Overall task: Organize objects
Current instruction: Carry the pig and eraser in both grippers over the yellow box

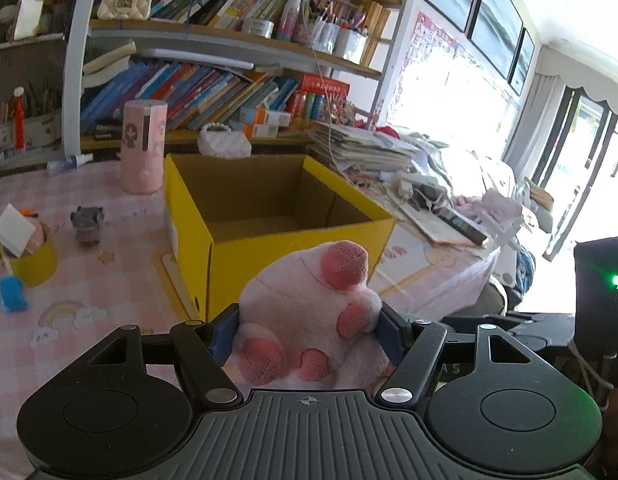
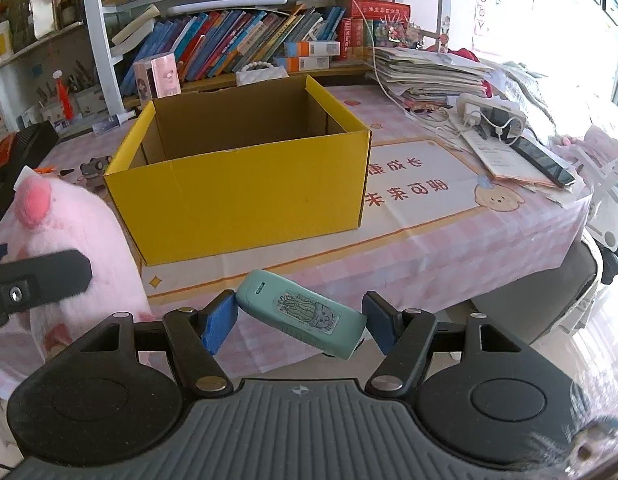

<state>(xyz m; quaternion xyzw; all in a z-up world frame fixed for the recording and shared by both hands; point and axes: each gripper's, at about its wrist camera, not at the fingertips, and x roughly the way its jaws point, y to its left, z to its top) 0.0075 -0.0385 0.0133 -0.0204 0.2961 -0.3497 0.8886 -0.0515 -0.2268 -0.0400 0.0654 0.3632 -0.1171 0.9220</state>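
My left gripper (image 1: 307,332) is shut on a pink plush toy (image 1: 309,312) with red paw pads, held above the table just in front of the open yellow cardboard box (image 1: 293,256). The plush also shows at the left of the right wrist view (image 2: 77,248). My right gripper (image 2: 299,322) is shut on a teal stapler-like case (image 2: 303,314) with a cactus sticker, held crosswise between the blue pads, in front of the yellow box (image 2: 245,200). The box looks empty inside.
A pink checked tablecloth (image 2: 449,248) covers the table. A pink cylinder (image 1: 144,146), a small grey figure (image 1: 87,224), a yellow cup (image 1: 31,260) and a blue block (image 1: 12,294) stand left of the box. Stacked papers (image 2: 425,68), a phone (image 2: 545,162) and bookshelves lie behind and right.
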